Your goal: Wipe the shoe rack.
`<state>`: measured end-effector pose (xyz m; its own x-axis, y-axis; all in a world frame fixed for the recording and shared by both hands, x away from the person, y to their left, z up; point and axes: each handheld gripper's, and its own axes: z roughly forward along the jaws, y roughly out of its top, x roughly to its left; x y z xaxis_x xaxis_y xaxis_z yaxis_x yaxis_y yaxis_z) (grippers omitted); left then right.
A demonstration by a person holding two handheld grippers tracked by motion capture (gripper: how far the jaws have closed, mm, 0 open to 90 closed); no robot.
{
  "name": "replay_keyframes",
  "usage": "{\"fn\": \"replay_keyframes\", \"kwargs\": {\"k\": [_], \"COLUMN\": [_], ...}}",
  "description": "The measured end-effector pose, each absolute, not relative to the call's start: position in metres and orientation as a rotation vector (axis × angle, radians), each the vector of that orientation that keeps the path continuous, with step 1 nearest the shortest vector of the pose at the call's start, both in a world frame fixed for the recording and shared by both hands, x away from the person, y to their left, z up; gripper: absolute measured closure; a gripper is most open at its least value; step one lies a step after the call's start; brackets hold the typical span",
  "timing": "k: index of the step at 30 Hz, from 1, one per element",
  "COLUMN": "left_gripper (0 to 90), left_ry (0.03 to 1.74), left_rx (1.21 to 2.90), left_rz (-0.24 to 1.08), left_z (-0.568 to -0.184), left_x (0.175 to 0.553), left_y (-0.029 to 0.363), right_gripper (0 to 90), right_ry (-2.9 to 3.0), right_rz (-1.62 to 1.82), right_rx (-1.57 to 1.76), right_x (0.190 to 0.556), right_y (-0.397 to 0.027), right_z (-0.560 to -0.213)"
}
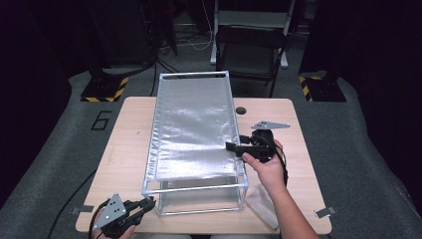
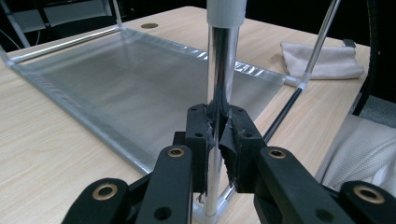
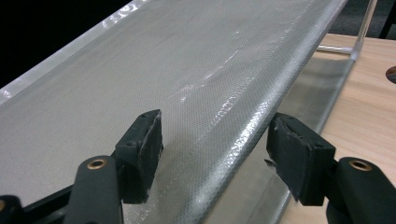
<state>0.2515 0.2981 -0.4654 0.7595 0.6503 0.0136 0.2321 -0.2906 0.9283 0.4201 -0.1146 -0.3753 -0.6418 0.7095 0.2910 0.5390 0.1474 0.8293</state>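
Observation:
A metal-framed rack with two silvery mesh shelves (image 1: pixel 194 129) stands lengthwise on the wooden table (image 1: pixel 129 149). My left gripper (image 1: pixel 149 201) is at the rack's near left corner. In the left gripper view it (image 2: pixel 218 135) is shut on the shiny upright corner post (image 2: pixel 223 70), low down near the post's foot. My right gripper (image 1: pixel 233 147) is at the right side of the top shelf. In the right gripper view it (image 3: pixel 215 140) is open, its jaws straddling the top shelf's (image 3: pixel 163 70) rolled edge, one pad (image 3: pixel 142 144) over the mesh, the other outside the edge.
A folded beige cloth (image 1: pixel 263 201) lies on the table by the rack's near right corner, under the person's right forearm. A round cable hole (image 1: pixel 241 110) sits at the back right of the table. A dark chair (image 1: pixel 251 42) stands behind the table.

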Motion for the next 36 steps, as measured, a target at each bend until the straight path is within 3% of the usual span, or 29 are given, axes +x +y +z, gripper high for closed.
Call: {"fn": "replay_keyframes", "kwargs": {"k": [24,36], "left_gripper": [80.1,80.4], "left_ry": [0.699,0.682], "left_rx": [1.868,1.88], "left_rz": [0.468,0.437], "left_z": [-0.469,-0.469], "left_x": [0.253,0.252], "left_y": [0.293,0.285], "right_gripper": [33.0,46.5], "right_ry": [2.204,2.244], "right_rz": [1.48,1.451], "right_rx": [1.226,1.164], "right_x": [0.417,0.393], "right_y": [-0.123,-0.129], "right_z": [-0.371,-0.367]}}
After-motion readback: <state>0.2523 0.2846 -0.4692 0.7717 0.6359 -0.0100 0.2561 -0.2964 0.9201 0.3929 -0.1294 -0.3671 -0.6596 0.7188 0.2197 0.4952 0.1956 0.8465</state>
